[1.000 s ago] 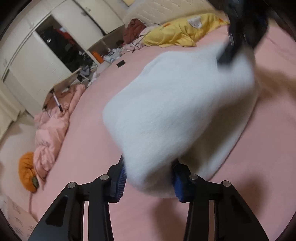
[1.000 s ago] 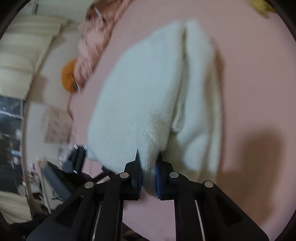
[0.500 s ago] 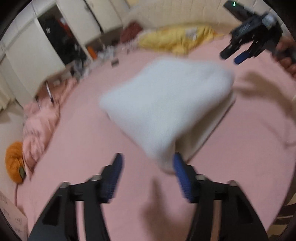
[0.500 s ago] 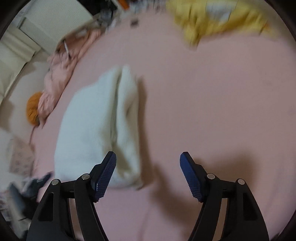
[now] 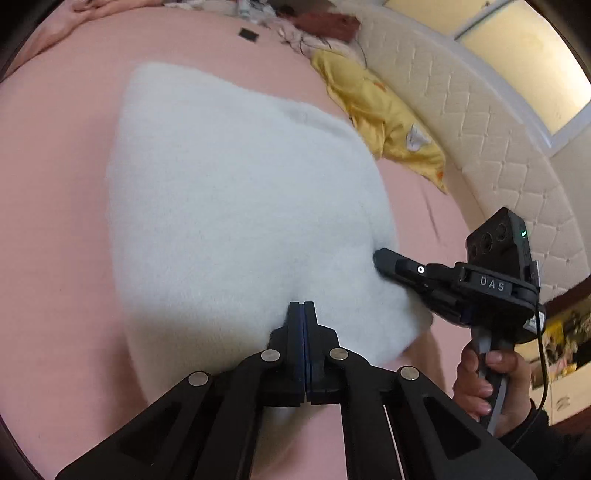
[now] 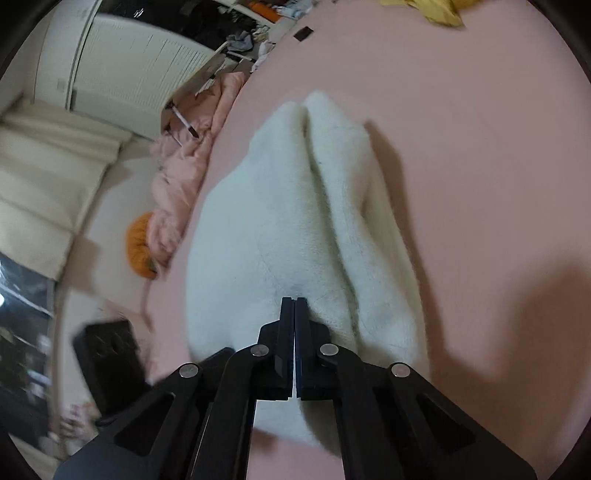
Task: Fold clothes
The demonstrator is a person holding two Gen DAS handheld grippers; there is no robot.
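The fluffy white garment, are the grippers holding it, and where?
Both fingers look shut with no cloth between them, resting on the folded fluffy white garment; whether either holds it cannot be told.

Around the white garment [image 6: 295, 229] the pink bed [image 6: 461, 147] is bare on my right; a yellow cloth [image 5: 384, 122] lies far ahead.

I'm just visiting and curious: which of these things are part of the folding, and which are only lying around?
In the job:
white fleece garment
left gripper
right gripper

Lying about:
yellow cloth
pink quilt
orange cushion
dark red clothing
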